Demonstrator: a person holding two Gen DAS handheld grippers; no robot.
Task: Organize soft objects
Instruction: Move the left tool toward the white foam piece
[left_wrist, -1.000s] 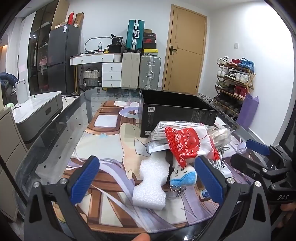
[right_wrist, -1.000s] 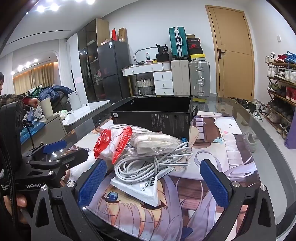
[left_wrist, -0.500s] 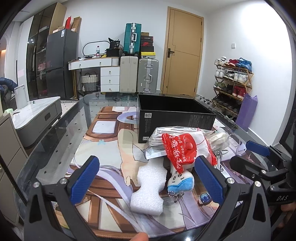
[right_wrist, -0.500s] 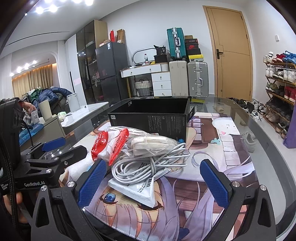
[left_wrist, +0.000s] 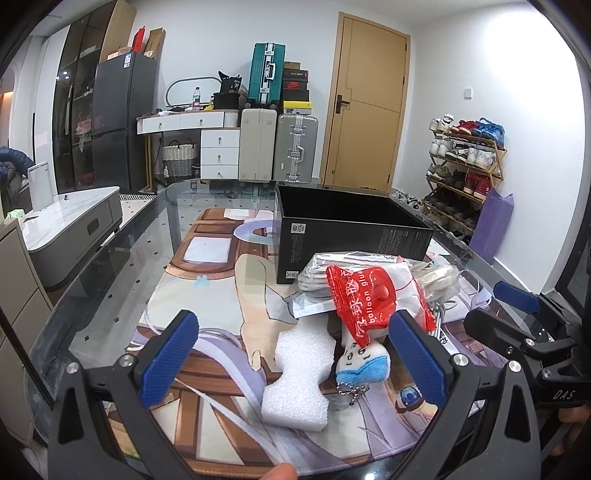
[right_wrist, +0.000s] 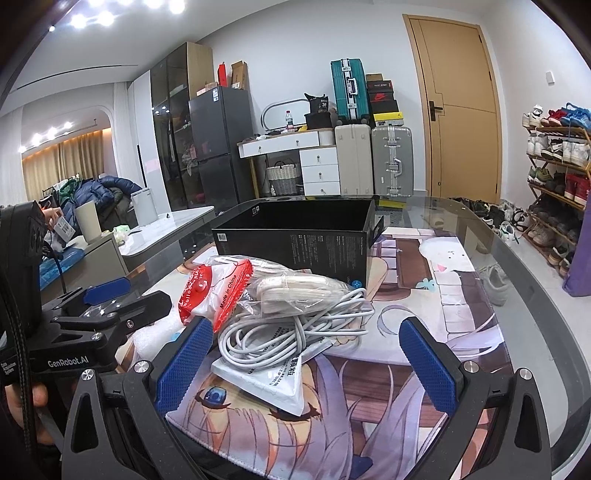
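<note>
Left gripper (left_wrist: 295, 354) and right gripper (right_wrist: 306, 360), both with jaws spread and holding nothing, sit slightly nearer the pile than a second ago. Between the left ribbed blue pads lie a porous white foam block (left_wrist: 300, 373) and a plush keychain (left_wrist: 364, 365); a glossy red packet (left_wrist: 369, 299) overlaps it. Coiled white cable (right_wrist: 291, 328) rests on a flat pouch (right_wrist: 273, 380). Behind stands a rigid black box (right_wrist: 295, 240), open-topped.
</note>
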